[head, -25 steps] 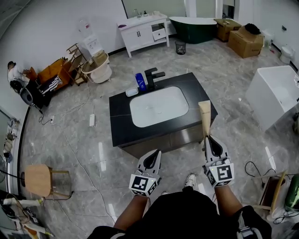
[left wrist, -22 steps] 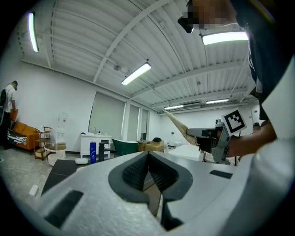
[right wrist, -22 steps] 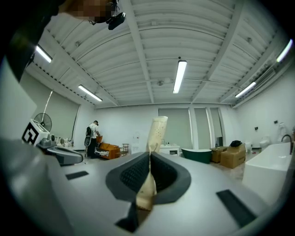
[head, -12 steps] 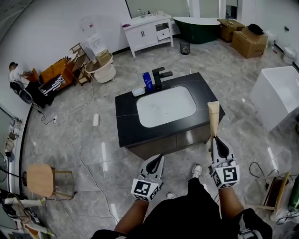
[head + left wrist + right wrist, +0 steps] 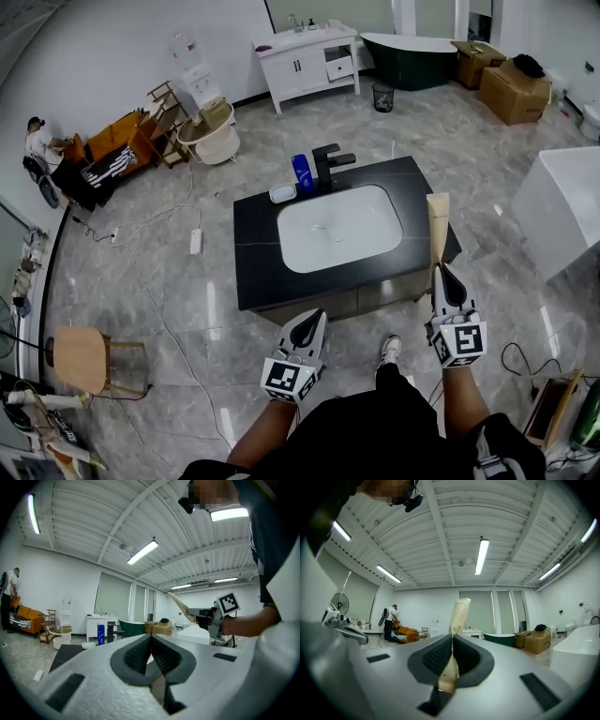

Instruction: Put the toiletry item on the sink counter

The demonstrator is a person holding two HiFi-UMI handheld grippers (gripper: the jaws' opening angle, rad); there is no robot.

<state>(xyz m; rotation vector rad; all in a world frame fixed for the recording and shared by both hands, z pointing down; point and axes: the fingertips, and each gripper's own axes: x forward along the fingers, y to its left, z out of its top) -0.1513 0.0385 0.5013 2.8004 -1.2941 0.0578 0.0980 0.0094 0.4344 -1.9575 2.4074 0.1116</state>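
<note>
— Right gripper (image 5: 443,274)?
— Clenched on the crimped end of a beige tube (image 5: 438,225), upright in the air near the right edge of the black sink counter (image 5: 251,246), not resting on it.
— Left gripper (image 5: 315,319)?
— Closed, empty, in front of the counter. Blue bottle (image 5: 302,172) beside the faucet (image 5: 330,161).

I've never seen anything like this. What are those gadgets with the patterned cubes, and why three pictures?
No robot here: a person holds a pincer tool, a gripper, in each hand. One picture comes from a camera on the person's head, looking down; the other two from cameras riding on the grippers, looking along their jaws. The right gripper pinches a beige tube; the left gripper is shut on nothing. Ahead stands a black sink counter with a white basin, a black faucet, a blue bottle and a small white dish.
</note>
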